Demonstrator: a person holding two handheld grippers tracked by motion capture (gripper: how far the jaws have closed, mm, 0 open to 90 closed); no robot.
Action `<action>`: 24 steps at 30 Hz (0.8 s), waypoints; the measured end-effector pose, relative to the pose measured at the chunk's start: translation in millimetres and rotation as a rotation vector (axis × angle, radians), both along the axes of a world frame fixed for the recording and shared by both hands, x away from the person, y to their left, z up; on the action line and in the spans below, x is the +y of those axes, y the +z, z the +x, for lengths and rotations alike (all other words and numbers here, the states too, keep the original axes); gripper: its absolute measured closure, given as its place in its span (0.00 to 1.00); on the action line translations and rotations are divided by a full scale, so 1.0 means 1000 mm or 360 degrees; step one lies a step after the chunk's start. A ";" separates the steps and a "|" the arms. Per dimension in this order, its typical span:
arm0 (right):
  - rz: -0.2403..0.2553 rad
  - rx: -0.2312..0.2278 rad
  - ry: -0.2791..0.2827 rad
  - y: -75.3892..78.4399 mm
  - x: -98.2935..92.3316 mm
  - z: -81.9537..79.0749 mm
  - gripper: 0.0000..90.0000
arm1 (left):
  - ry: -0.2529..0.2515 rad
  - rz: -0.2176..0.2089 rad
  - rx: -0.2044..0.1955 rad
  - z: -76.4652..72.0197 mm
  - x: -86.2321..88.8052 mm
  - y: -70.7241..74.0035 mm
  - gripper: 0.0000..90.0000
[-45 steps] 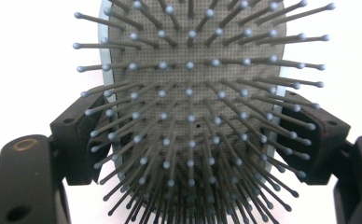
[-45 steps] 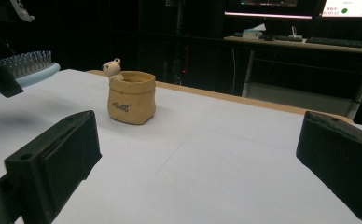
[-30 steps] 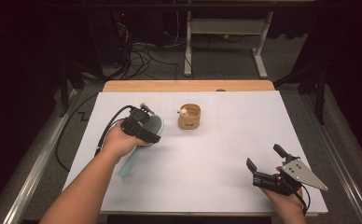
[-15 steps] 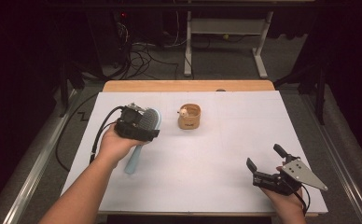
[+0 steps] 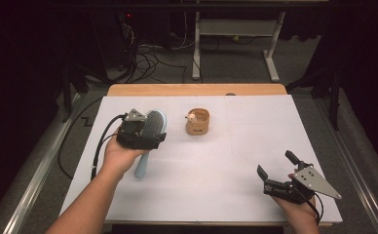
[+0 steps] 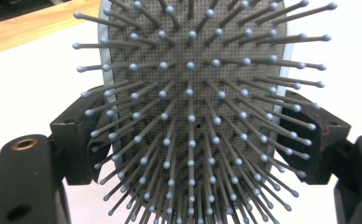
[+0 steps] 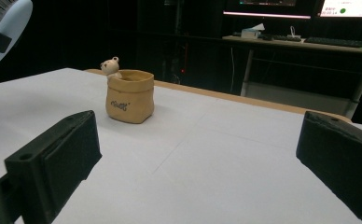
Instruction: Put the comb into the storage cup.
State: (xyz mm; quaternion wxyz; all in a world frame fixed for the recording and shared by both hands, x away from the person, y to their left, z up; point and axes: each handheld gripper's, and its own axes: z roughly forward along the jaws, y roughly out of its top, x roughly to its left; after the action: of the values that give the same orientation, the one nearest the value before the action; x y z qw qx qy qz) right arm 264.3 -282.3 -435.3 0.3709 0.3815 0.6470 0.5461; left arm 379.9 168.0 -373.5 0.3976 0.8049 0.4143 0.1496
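Your left gripper [image 5: 145,138] had its jaws clamped on the light-blue hairbrush [image 5: 150,131], held above the white worktop [image 5: 216,161] at about nine o'clock from the small tan pot [image 5: 198,122]. Your right gripper [image 5: 279,171] sat at five o'clock, well apart, jaws wide and empty.

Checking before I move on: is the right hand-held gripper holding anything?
No, the right hand-held gripper stands open over bare white table, with nothing between its jaws.
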 end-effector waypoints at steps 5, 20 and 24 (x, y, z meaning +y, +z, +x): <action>0.0004 -0.0001 -0.0001 0.000 0.000 0.000 0.00 | 0.0014 -0.0018 -0.0042 -0.002 0.004 0.000 0.23; -0.0001 -0.0007 0.0000 0.000 0.000 0.000 0.00 | 0.0024 -0.0167 -0.0251 -0.015 0.013 0.003 0.23; -0.0002 -0.0006 0.0003 0.000 0.000 0.000 0.00 | 0.0022 -0.0192 -0.0299 -0.018 0.014 0.004 0.23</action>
State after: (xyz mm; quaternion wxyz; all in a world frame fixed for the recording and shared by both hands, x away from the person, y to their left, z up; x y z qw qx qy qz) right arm 263.9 -282.3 -435.0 0.3718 0.3797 0.6470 0.5467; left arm 361.4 182.0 -369.4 0.4814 0.7590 0.3891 0.2019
